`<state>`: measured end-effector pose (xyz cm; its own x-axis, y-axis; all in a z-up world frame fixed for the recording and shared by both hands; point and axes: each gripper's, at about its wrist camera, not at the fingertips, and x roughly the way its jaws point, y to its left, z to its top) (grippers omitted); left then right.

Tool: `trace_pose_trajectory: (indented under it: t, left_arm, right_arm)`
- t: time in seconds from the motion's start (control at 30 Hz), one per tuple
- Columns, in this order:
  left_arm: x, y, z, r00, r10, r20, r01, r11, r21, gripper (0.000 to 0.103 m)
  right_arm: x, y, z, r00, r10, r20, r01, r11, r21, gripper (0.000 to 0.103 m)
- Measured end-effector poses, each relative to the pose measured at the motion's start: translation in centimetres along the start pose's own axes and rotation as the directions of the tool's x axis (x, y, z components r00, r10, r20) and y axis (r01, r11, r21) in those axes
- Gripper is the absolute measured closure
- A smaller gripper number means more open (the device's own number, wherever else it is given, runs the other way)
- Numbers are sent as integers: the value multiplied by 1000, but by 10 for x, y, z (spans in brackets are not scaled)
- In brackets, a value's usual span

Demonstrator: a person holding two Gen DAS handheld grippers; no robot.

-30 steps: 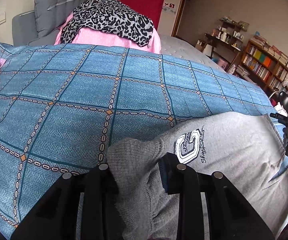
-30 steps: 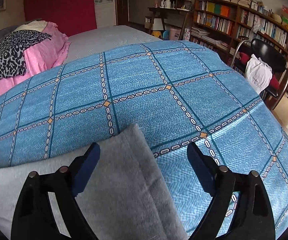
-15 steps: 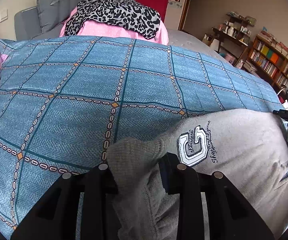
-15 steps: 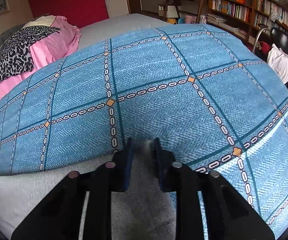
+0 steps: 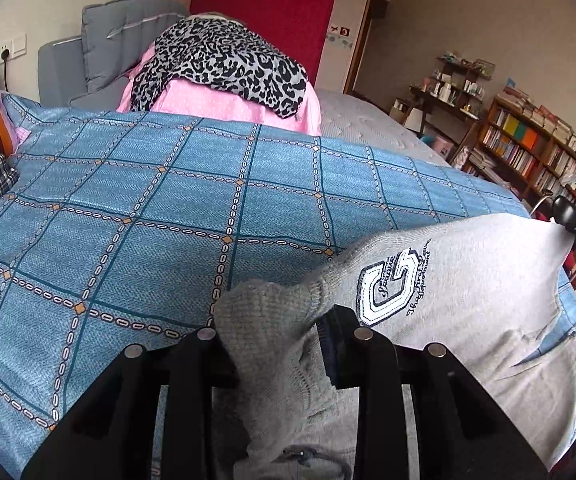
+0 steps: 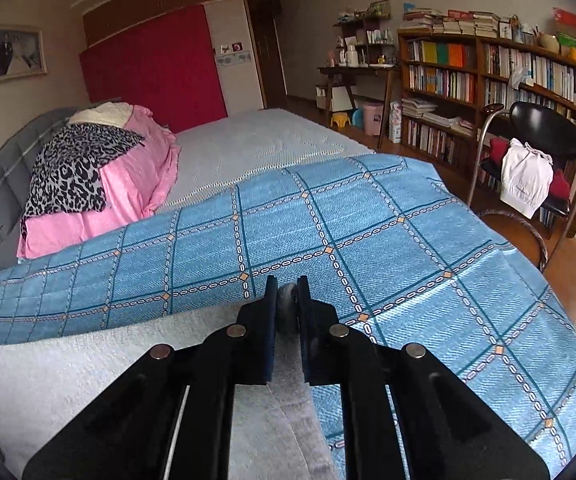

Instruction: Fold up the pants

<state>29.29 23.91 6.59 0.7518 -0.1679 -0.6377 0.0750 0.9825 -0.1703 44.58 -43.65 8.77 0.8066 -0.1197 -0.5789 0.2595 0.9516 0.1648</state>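
While our left tongs (image 5: 275, 344) pinched the pants (image 5: 468, 292) at the ribbed end and our right tongs (image 6: 286, 312) clamped the other end, the pants stretched sideways between them over the blue blanket (image 5: 167, 220).

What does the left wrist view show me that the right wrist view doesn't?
Left wrist only: the left hand-held gripper shut on the ribbed waistband, and the full logo.

Right wrist only: the right hand-held gripper shut on a thin fold of the grey pants, and the black chair bearing a white garment.

Both: the pants, the blue bedspread, the leopard-print cloth, the bookshelf.
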Motion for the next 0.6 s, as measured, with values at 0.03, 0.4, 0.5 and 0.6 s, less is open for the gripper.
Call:
trace_pose_trajectory:
  t: [0.03, 0.4, 0.5, 0.6]
  left_arm:
    - [-11, -1, -2, 1000, -4, 11, 4, 1000, 6, 74]
    - [-134, -28, -56, 989, -41, 145, 24, 993, 116, 74]
    - [-151, -30, -81, 988, -48, 144, 28, 991, 135, 74]
    - [-160, -31, -105, 990, -54, 127, 35, 988, 148, 74]
  right_arm:
    - [-16, -4, -2, 1000, 6, 18, -6, 1000, 14, 94]
    - [-175, -61, -67, 987, 42, 157, -58, 993, 100, 94]
    - [-210, -81, -99, 984, 64, 169, -88, 986, 141, 94]
    - [-241, -99, -136, 980, 76, 183, -108, 979, 175, 94]
